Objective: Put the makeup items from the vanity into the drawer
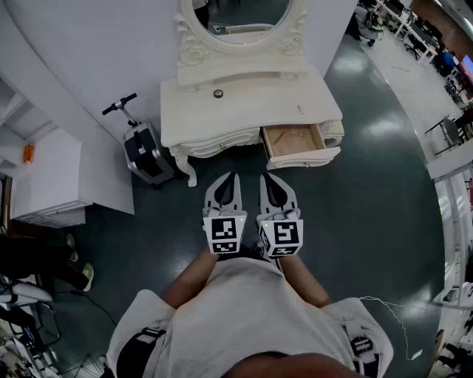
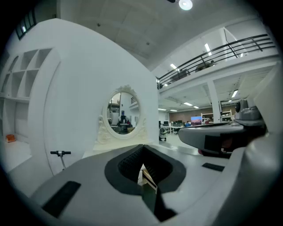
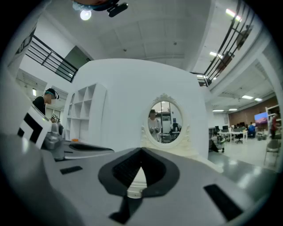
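Presently, both grippers are held side by side in front of the person, well short of the vanity (image 1: 251,111) and pointing roughly level toward it. The left gripper (image 1: 236,177) has its jaws closed together with nothing between them. The right gripper (image 1: 267,178) is likewise closed and holds nothing. A small round item (image 1: 218,93) rests on the vanity top, left of centre, near the base of the oval mirror (image 1: 240,15); it is too small to identify. The drawer (image 1: 294,140) at the vanity's right front is pulled out. A folded scooter (image 1: 144,151) stands on the floor just left of the vanity
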Demonstrator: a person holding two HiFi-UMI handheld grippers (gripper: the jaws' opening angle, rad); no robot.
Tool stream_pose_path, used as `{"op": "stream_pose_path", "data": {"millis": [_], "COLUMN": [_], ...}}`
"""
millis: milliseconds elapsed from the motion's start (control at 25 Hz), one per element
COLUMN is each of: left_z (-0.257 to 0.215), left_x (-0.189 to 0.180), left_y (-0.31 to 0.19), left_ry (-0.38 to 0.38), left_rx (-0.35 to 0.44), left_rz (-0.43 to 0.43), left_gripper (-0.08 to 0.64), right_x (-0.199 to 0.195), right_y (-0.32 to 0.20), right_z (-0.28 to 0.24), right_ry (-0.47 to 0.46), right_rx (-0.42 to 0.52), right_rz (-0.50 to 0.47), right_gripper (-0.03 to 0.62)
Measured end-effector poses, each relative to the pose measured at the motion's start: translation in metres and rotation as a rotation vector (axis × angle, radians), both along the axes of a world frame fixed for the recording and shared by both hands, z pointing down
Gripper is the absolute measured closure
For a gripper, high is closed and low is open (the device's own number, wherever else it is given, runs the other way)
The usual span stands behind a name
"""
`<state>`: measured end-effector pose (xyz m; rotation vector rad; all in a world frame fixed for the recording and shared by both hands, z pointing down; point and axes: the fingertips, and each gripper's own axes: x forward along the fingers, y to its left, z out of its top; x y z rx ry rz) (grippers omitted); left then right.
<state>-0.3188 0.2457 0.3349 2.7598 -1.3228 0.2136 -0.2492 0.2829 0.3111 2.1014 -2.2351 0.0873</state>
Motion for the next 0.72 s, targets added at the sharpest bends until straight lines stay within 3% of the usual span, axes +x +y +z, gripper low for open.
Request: {"op": "stream_pose_path", "data": {"millis": [480,720], "left_z": [0.003,0.013], "left_x": [0.035,0.05], "left_y": [0.005,0.011], "left_ry": [-0.001,-0.023], "left_rx": [-0.006,-0.02], "left_rz": [-0.017,-0.037], "left_gripper": [0.554,0.554], "right_x": [0.02,0.046], "right_y": [-0.001,0.003], "right_z": [0.003,0.013], "right_ry": [0.021,-0.003], "right_rx": [-0.01,0.007], "right_rz": [-0.085,-0.05], "right_gripper": [0.577,0.577]}}
